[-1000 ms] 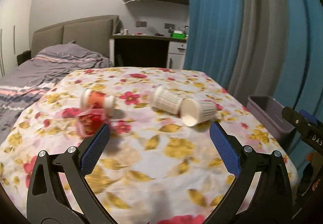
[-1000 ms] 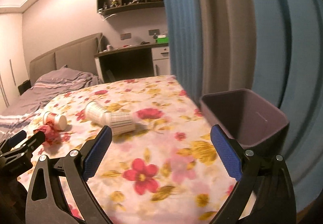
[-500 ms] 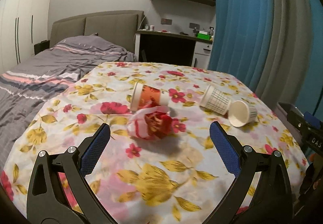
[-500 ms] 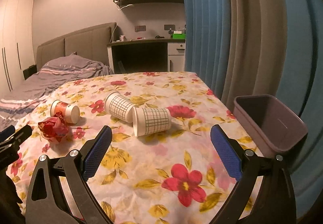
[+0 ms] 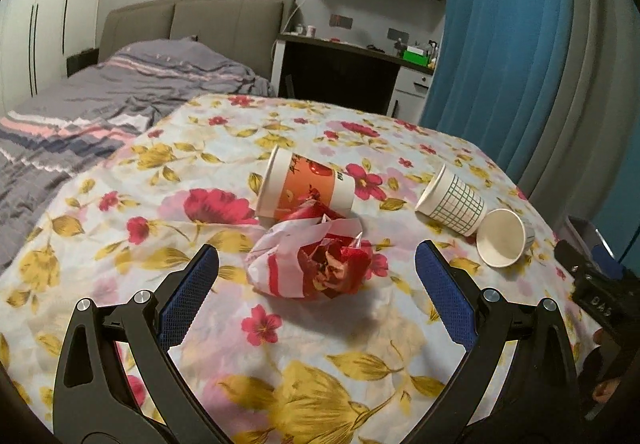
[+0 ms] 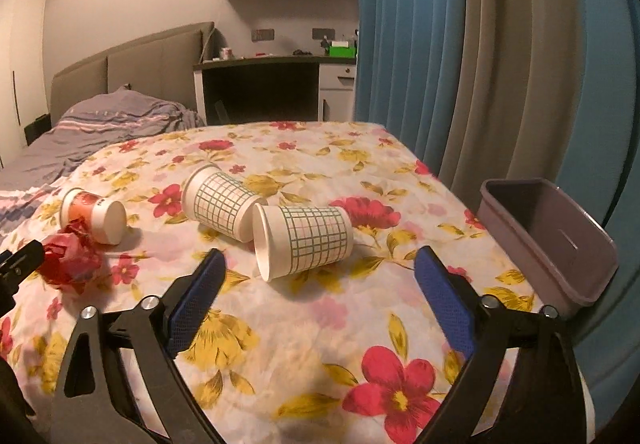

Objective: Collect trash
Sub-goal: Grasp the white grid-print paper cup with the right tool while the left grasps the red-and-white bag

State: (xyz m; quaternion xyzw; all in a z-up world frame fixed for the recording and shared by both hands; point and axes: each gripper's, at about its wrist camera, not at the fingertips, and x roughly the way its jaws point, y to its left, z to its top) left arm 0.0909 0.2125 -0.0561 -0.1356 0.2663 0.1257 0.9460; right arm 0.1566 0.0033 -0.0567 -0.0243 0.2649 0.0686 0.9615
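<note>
Honestly, both grippers' fingers were spread wide, holding nothing. The left gripper (image 5: 316,284) sat lined up on the crumpled wrapper (image 5: 310,260) at frame center; I'd have dropped low and pinched its middle, clear of the orange cup (image 5: 306,185) touching behind.

Green-checked cups (image 6: 308,240) (purple bin (image 6: 560,240))

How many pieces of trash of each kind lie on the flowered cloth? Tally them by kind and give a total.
Grid-pattern paper cups: 2
Orange-printed paper cup: 1
Crumpled red-and-white wrapper: 1
Total: 4
</note>
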